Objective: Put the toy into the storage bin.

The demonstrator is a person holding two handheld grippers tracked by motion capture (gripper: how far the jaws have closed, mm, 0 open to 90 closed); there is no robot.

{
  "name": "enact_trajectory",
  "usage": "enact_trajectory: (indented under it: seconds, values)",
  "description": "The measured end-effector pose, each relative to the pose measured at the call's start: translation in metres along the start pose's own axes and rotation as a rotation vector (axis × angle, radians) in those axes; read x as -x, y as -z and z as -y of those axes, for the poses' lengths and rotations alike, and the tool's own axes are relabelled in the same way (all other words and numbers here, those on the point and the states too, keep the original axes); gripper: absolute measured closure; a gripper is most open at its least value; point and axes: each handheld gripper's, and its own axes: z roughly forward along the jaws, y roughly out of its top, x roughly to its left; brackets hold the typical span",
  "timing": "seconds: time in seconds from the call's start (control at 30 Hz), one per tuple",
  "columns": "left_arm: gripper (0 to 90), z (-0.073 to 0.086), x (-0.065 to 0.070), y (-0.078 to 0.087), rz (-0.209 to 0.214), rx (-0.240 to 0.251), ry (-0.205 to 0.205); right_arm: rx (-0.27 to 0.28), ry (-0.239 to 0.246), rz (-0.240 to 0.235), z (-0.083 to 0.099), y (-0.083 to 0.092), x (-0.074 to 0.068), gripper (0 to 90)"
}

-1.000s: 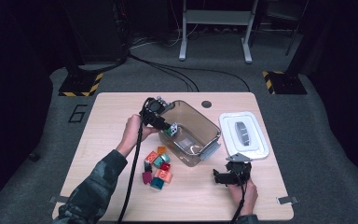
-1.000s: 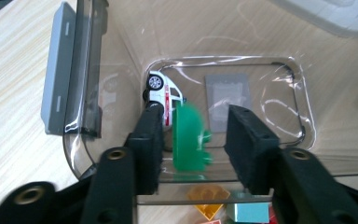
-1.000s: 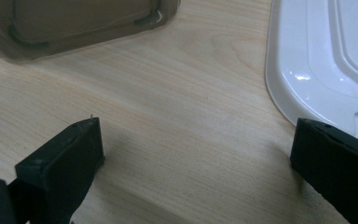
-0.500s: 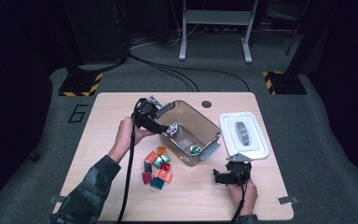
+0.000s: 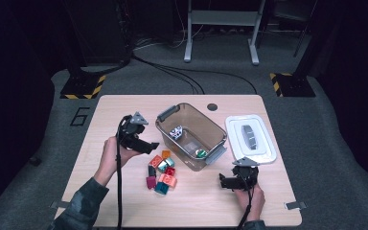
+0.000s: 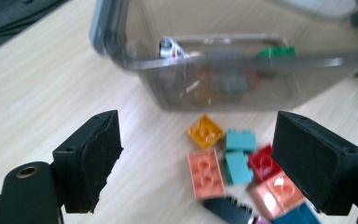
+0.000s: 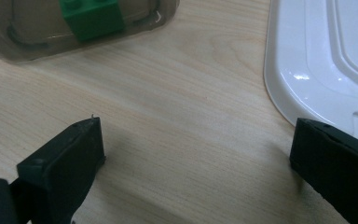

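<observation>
The worktop (image 5: 100, 211) is pale wood, standing on grey floor in a dark room, with hazard-striped blocks (image 5: 81, 87) and cables beyond it; its near edge and the person's forearms are cut off at the bottom of the high view. The clear bin (image 5: 190, 135) sits at the middle, tilted to the edges, with a green brick (image 5: 201, 153) and a white patterned piece (image 5: 175, 132) inside; through the wall in the left gripper view its contents are blurred and hard to name. The white lid (image 5: 250, 139) lies just to its right, cut off in the right gripper view. The brick pile (image 5: 161, 171) rests on the worktop just beside the bin's near left wall; some bricks are hidden behind the jaws in the left gripper view. The left gripper (image 5: 149, 146) hovers near the pile with jaws wide and nothing between them; a second ago it was over the bin, and its jaws have just been opening. The right gripper (image 5: 224, 181) rests near the lid's corner, jaws wide and empty, unmoved.
</observation>
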Motion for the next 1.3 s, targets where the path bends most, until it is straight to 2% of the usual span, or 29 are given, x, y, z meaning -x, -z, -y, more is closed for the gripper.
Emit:
enact_trajectory:
  seconds: [0.07, 0.1, 0.23, 0.27, 0.33, 0.37, 0.5, 0.7, 0.8, 0.93, 0.97, 1.2, 1.3]
  values:
    - [15.5, 0.013, 0.000, -0.002, -0.002, -0.018, 0.010, 0.000, 0.000, 0.000, 0.000, 0.000, 0.000, 2.1]
    - [15.5, 0.013, 0.000, -0.002, -0.002, -0.018, 0.010, 0.000, 0.001, 0.000, 0.000, 0.000, 0.000, 2.1]
    - [15.5, 0.031, 0.001, -0.009, 0.004, -0.042, 0.032, -0.004, 0.011, -0.003, 0.000, 0.000, 0.001, 2.2]
    - [15.7, 0.034, 0.001, -0.012, 0.003, -0.049, 0.034, 0.000, 0.000, 0.002, 0.000, 0.000, 0.000, 2.2]
    - [16.0, 0.042, 0.004, -0.018, 0.011, -0.067, 0.040, -0.005, 0.014, -0.003, 0.000, 0.000, 0.001, 2.2]
    - [15.9, 0.044, 0.005, -0.020, 0.015, -0.073, 0.042, 0.000, 0.001, -0.002, 0.000, 0.000, 0.000, 2.2]
    - [16.0, 0.057, 0.016, -0.033, 0.025, -0.096, 0.042, -0.001, 0.003, 0.000, 0.000, 0.000, 0.000, 2.2]
    - [15.9, 0.064, 0.024, -0.049, 0.030, -0.132, 0.046, -0.005, 0.014, -0.003, 0.000, 0.000, 0.001, 2.2]
    - [15.9, 0.065, 0.024, -0.054, 0.026, -0.146, 0.040, -0.003, 0.007, -0.003, 0.000, 0.000, 0.000, 2.2]
    - [16.3, 0.066, 0.021, -0.063, 0.038, -0.161, 0.063, -0.003, 0.007, -0.003, 0.000, 0.000, 0.000, 2.2]
    - [18.6, 0.067, 0.020, -0.064, 0.030, -0.161, 0.062, -0.003, 0.008, -0.001, 0.000, 0.000, 0.000, 2.2]
    - [25.2, 0.069, 0.014, -0.063, 0.025, -0.190, 0.057, -0.002, 0.005, -0.001, 0.000, 0.000, 0.000, 2.2]
    - [24.9, 0.070, 0.012, -0.062, 0.022, -0.188, 0.062, -0.005, 0.013, -0.002, 0.000, 0.000, 0.001, 2.2]
